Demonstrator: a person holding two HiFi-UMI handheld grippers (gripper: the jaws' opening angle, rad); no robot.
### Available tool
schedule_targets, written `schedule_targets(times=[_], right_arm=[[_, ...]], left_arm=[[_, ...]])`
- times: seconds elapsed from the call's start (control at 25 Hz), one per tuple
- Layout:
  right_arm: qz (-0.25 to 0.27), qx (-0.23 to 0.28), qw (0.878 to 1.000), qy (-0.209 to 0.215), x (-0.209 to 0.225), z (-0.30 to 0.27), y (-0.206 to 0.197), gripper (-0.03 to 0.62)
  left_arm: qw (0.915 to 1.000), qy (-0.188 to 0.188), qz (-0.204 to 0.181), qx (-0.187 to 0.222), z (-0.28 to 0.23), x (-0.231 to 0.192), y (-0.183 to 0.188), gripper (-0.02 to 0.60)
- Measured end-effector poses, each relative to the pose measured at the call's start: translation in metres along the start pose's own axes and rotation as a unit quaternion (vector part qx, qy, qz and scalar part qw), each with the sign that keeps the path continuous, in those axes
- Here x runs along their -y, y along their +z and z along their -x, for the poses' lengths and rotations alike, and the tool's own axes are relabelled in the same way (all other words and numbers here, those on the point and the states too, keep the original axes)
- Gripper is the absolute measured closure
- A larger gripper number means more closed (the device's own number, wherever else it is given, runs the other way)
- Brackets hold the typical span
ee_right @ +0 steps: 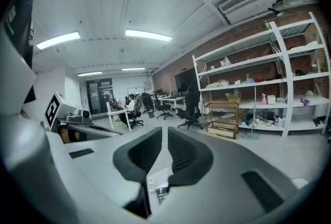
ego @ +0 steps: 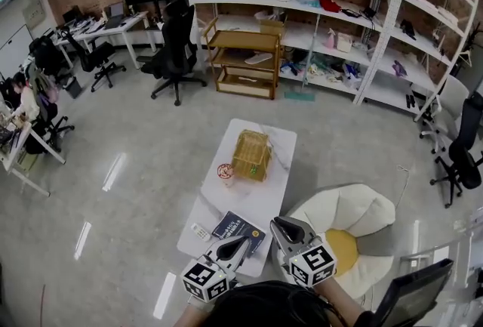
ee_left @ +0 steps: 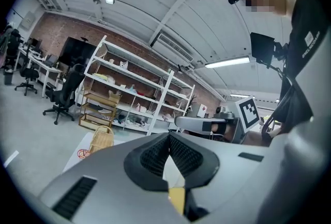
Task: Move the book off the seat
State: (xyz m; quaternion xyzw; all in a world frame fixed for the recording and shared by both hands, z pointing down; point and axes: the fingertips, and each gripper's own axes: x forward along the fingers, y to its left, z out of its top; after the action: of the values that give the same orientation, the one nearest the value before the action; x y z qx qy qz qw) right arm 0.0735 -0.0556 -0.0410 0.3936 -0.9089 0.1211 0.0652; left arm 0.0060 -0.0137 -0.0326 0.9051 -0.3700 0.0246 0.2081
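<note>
A dark blue book point(ego: 238, 229) lies flat on the near end of the white table point(ego: 264, 133), not on the seat. To the right of the table stands the white seat point(ego: 355, 212) with a yellow cushion point(ego: 343, 248). My left gripper point(ego: 243, 241) hovers over the book's near edge, its jaws point(ee_left: 168, 137) closed together with nothing in them. My right gripper point(ego: 277, 221) hangs between table and seat, its jaws point(ee_right: 165, 135) drawn in to a thin slit, empty. Under those jaws the book point(ee_right: 162, 194) shows.
A wicker basket point(ego: 251, 155) and a red round object point(ego: 225, 171) sit mid-table. A small white remote point(ego: 201, 232) lies left of the book. Wooden cart point(ego: 243, 53), white shelving point(ego: 339, 23) and office chairs point(ego: 175, 46) stand farther back.
</note>
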Motion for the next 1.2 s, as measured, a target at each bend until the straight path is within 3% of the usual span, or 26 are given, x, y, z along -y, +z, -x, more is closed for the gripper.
schedule_targets(times=[0.44,1.2], right_arm=[[-0.017,0.028,0.999,-0.035,0.023,0.034,0.005,0.548],[-0.028,0.052,0.996,-0.065,0.042,0.085,-0.001,0.556]], left_arm=[[0.9989,-0.038,-0.028,-0.008,-0.027,0.019,0.015,0.575],[0.9964,-0.061,-0.058,-0.007,-0.034,0.042,0.014,0.575]])
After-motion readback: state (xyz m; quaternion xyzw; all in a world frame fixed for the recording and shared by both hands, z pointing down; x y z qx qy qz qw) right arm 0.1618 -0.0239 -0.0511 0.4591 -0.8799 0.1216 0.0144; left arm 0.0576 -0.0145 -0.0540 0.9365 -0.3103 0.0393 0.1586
